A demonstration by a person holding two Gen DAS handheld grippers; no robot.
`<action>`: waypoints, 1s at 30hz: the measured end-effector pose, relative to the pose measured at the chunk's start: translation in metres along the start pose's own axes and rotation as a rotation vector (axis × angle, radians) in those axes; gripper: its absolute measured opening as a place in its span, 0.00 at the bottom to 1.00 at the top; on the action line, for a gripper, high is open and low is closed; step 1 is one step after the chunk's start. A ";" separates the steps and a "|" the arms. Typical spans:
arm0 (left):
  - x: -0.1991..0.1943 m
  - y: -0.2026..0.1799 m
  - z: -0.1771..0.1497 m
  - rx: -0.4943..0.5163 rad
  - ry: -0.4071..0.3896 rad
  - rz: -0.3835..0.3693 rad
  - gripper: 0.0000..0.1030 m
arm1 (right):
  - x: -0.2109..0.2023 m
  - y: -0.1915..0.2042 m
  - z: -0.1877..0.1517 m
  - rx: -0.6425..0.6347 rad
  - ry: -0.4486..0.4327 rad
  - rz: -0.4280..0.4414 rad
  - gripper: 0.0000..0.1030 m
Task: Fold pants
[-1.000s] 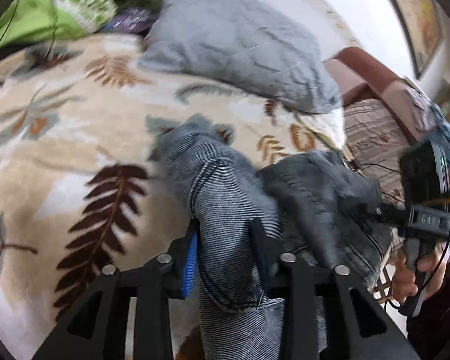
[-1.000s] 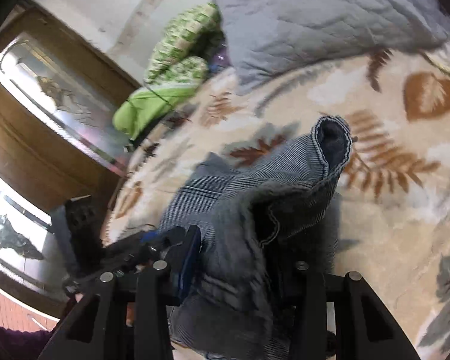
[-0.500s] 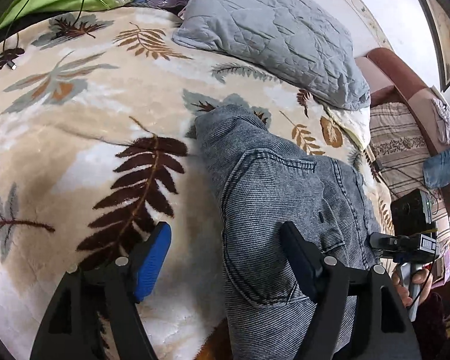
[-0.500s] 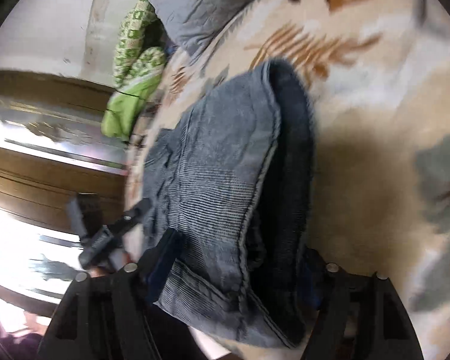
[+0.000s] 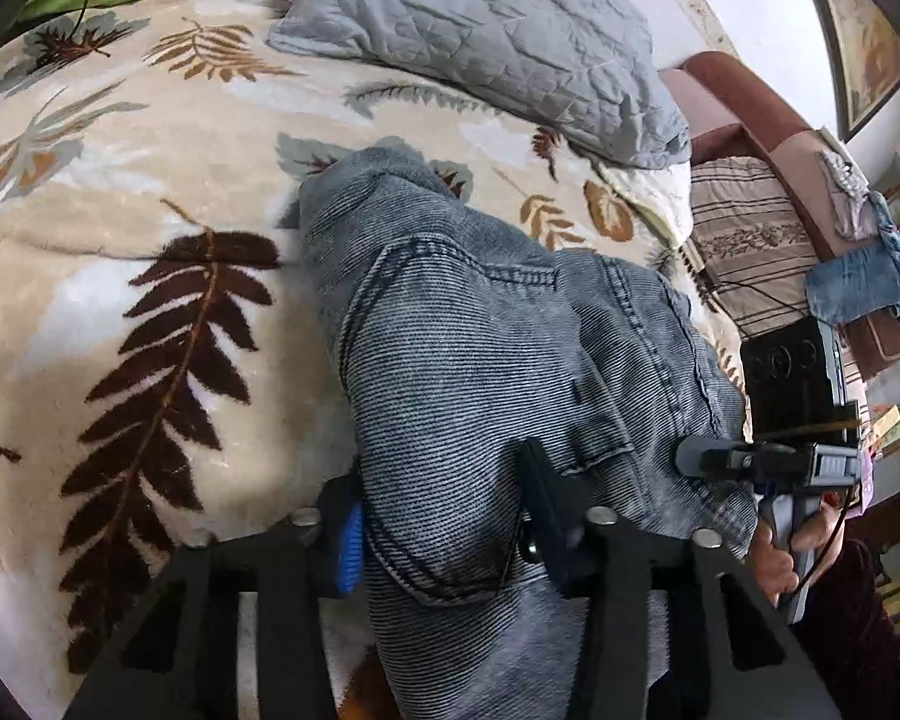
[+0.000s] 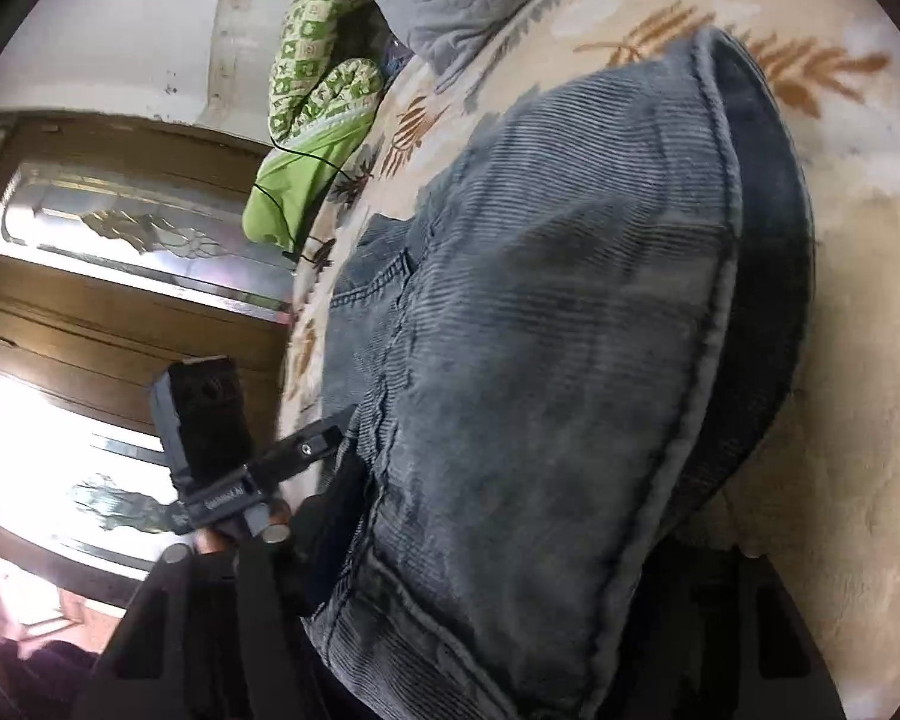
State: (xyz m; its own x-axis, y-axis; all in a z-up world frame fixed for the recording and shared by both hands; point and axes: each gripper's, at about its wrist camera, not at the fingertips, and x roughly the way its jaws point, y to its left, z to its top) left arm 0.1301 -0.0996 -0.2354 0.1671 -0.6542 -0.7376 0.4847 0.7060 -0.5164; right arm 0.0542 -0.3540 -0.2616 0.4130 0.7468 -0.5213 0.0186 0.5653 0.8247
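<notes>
Folded grey pants [image 5: 468,360] fill centre frame on the leaf-print blanket [image 5: 120,240], waist end between the left hand-held gripper [image 5: 444,528] fingers, which have just closed onto the denim (half a second ago they gaped wide); right hand-held gripper [image 6: 510,618] narrowing, grip unclear.

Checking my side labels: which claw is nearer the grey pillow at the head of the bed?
Left. The left claw, closing around the jeans, points toward the grey pillow beyond them. The right claw sits farther along the jeans, toward the bed edge.
</notes>
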 end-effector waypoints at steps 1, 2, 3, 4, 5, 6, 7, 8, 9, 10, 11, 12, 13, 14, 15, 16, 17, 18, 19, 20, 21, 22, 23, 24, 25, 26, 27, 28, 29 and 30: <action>-0.003 -0.002 0.000 0.007 -0.016 -0.007 0.36 | -0.001 0.004 -0.002 -0.005 -0.012 -0.005 0.55; -0.006 -0.004 0.000 0.020 -0.030 -0.011 0.33 | -0.002 0.008 -0.002 -0.015 -0.025 -0.014 0.52; -0.008 -0.007 0.000 0.037 -0.044 -0.008 0.32 | -0.003 0.016 -0.002 -0.037 -0.040 -0.031 0.51; -0.010 -0.010 0.000 0.054 -0.057 -0.002 0.31 | -0.003 0.023 0.000 -0.056 -0.049 -0.045 0.48; -0.012 -0.012 0.001 0.063 -0.068 0.002 0.30 | -0.003 0.031 0.001 -0.085 -0.058 -0.065 0.47; -0.014 -0.014 0.001 0.071 -0.083 0.004 0.30 | -0.004 0.040 0.003 -0.119 -0.067 -0.087 0.46; -0.017 -0.014 0.003 0.071 -0.102 0.007 0.30 | -0.004 0.048 0.005 -0.148 -0.075 -0.099 0.45; -0.021 -0.013 0.004 0.067 -0.126 0.010 0.30 | -0.006 0.054 0.007 -0.169 -0.082 -0.108 0.45; -0.024 -0.012 0.006 0.060 -0.146 0.013 0.30 | -0.006 0.062 0.011 -0.191 -0.098 -0.117 0.45; -0.027 -0.012 0.008 0.060 -0.172 0.015 0.30 | -0.008 0.065 0.013 -0.204 -0.109 -0.118 0.44; -0.029 -0.013 0.012 0.066 -0.196 0.021 0.30 | -0.009 0.069 0.017 -0.218 -0.126 -0.117 0.44; -0.032 -0.015 0.017 0.084 -0.220 0.032 0.30 | -0.010 0.072 0.023 -0.227 -0.149 -0.115 0.44; -0.033 -0.016 0.022 0.107 -0.237 0.047 0.30 | -0.011 0.071 0.027 -0.226 -0.160 -0.110 0.44; -0.033 -0.016 0.028 0.122 -0.247 0.056 0.30 | -0.013 0.070 0.031 -0.223 -0.170 -0.105 0.44; -0.031 -0.015 0.035 0.126 -0.251 0.060 0.30 | -0.010 0.070 0.036 -0.229 -0.181 -0.112 0.44; -0.028 -0.012 0.043 0.117 -0.249 0.063 0.30 | -0.006 0.070 0.043 -0.235 -0.191 -0.123 0.44; -0.023 -0.007 0.050 0.100 -0.244 0.065 0.30 | -0.003 0.064 0.049 -0.226 -0.196 -0.127 0.44; -0.016 -0.001 0.057 0.073 -0.234 0.072 0.30 | 0.000 0.058 0.054 -0.210 -0.201 -0.126 0.44; -0.010 0.002 0.062 0.060 -0.224 0.082 0.30 | 0.005 0.053 0.059 -0.198 -0.205 -0.127 0.44; -0.004 0.005 0.067 0.052 -0.215 0.096 0.30 | 0.010 0.049 0.064 -0.191 -0.210 -0.130 0.44; 0.001 0.008 0.071 0.051 -0.210 0.113 0.30 | 0.015 0.043 0.068 -0.185 -0.217 -0.131 0.44; 0.006 0.009 0.073 0.052 -0.202 0.128 0.30 | 0.020 0.036 0.074 -0.170 -0.221 -0.123 0.44; 0.012 0.011 0.076 0.047 -0.191 0.142 0.31 | 0.023 0.029 0.077 -0.155 -0.224 -0.110 0.44; 0.015 0.016 0.078 0.029 -0.177 0.148 0.34 | 0.029 0.023 0.082 -0.145 -0.221 -0.088 0.44; 0.017 0.021 0.078 0.003 -0.160 0.149 0.36 | 0.029 0.016 0.083 -0.132 -0.214 -0.069 0.44; 0.018 0.024 0.077 -0.013 -0.147 0.156 0.42 | 0.030 0.005 0.083 -0.098 -0.203 -0.046 0.45; 0.018 0.026 0.077 -0.021 -0.140 0.174 0.56 | 0.028 -0.004 0.083 -0.072 -0.194 -0.040 0.48; 0.020 0.025 0.078 -0.023 -0.138 0.211 0.63 | 0.028 -0.010 0.082 -0.056 -0.179 -0.048 0.55; 0.020 0.026 0.076 -0.017 -0.142 0.251 0.75 | 0.030 -0.015 0.082 -0.054 -0.168 -0.060 0.62; 0.021 0.024 0.075 -0.004 -0.147 0.288 0.79 | 0.028 -0.019 0.080 -0.056 -0.172 -0.041 0.62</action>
State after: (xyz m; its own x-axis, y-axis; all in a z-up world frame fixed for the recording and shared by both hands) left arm 0.2096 -0.1171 -0.2305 0.4192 -0.4593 -0.7831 0.3963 0.8686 -0.2973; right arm 0.1389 -0.3714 -0.2740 0.5625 0.6546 -0.5050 -0.0102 0.6163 0.7875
